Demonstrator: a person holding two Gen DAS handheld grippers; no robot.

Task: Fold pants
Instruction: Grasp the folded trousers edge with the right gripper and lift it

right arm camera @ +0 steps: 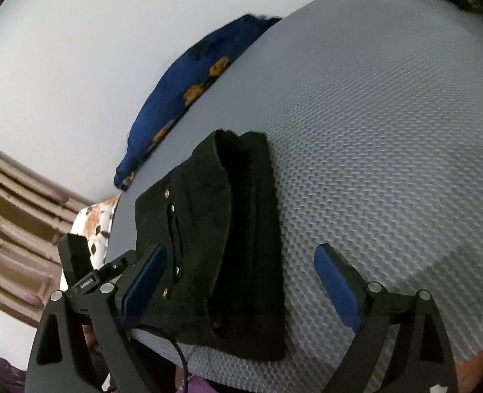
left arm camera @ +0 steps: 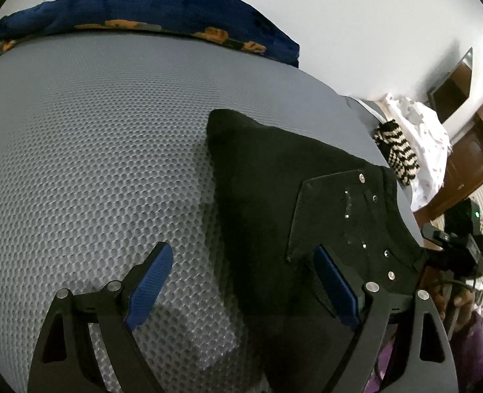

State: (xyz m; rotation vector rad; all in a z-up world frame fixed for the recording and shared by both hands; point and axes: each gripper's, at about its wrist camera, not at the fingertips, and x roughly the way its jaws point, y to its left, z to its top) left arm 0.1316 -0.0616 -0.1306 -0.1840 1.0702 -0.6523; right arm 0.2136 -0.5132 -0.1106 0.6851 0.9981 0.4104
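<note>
The black pants lie folded into a compact stack on the grey mesh mat, a back pocket with metal studs facing up. My left gripper is open just above the stack's near left edge, holding nothing. In the right wrist view the pants lie near the mat's front left edge. My right gripper is open over the stack, its left finger above the studded pocket, its right finger over bare mat. It holds nothing.
A blue blanket with orange flowers lies along the mat's far edge, also in the right wrist view. A striped black-and-cream cloth and a white cloth lie off the right side. White wall behind.
</note>
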